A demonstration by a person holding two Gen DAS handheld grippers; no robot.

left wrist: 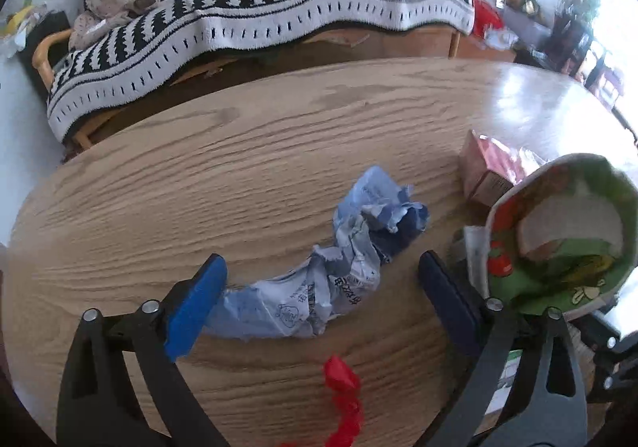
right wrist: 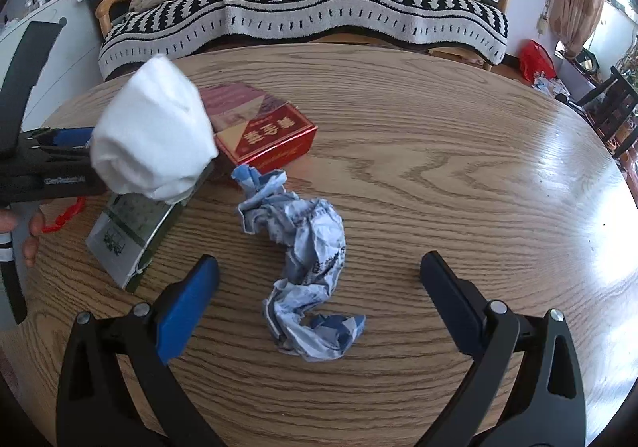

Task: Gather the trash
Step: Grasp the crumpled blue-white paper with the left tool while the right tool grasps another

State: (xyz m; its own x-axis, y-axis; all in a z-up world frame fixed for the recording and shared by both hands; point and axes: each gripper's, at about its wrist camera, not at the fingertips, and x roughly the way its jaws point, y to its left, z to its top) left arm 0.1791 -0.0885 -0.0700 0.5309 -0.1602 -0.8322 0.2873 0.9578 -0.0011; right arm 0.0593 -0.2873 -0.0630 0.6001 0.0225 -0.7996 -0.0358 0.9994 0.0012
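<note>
A crumpled blue-and-white paper wrapper (left wrist: 339, 279) lies on the round wooden table (left wrist: 199, 184). My left gripper (left wrist: 323, 283) is open, its blue fingers either side of the wrapper's near end. In the right wrist view the same wrapper (right wrist: 307, 271) lies between and just ahead of my open right gripper (right wrist: 319, 287). A paper cup, white outside (right wrist: 153, 136) and printed green inside (left wrist: 566, 231), hangs just over the table beside the left gripper's right finger. What holds it is hidden. A red box (right wrist: 267, 132) and a flat green-grey packet (right wrist: 131, 231) lie near it.
A red plastic strip (left wrist: 345, 395) lies on the table near the left gripper. A sofa with a black-and-white striped blanket (right wrist: 303, 8) stands behind the table. A dark chair (right wrist: 614, 108) is at the right. The table's right half is bare and glossy.
</note>
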